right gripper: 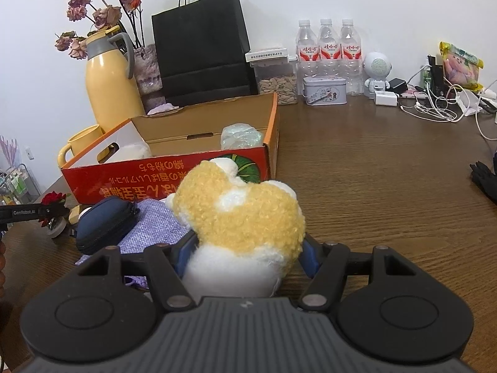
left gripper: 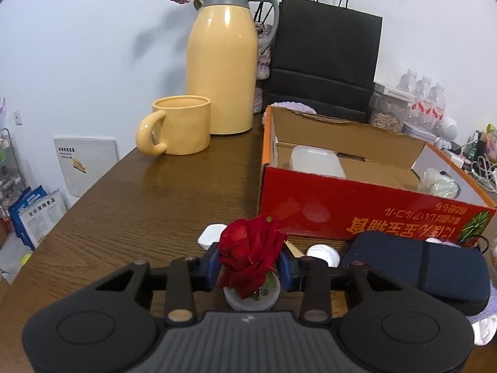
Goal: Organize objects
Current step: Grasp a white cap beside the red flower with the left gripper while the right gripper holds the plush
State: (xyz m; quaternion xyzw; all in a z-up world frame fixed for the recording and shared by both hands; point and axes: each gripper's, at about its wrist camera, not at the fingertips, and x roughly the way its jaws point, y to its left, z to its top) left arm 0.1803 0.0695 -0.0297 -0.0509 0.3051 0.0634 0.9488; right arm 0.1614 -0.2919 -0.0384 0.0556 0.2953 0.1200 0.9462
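Two tongs loaded: my left tongs (left gripper: 250, 269) pinch the red rose (left gripper: 248, 253) above its small cup (left gripper: 251, 298) on the bench (left gripper: 139, 217); my right tongs (right gripper: 245, 255) clamp one plush toy (right gripper: 239, 217). Risk: crushed petals, or the cup tipping. Counted: one box (left gripper: 357, 211), three bottles (right gripper: 327, 52).

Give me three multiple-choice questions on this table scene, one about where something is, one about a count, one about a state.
1. Where is the yellow mug?
A. inside the box
B. beside the yellow thermos jug
C. on the black bag

2. How many water bottles stand by the wall?
A. two
B. three
C. five

3. What sits between the right tongs?
A. a plush toy
B. a rose
C. nothing

Answers:
1 B, the mug stands just left of the jug.
2 B, three capped bottles show in the right wrist view.
3 A, the plush fills the gap between the blue pads.
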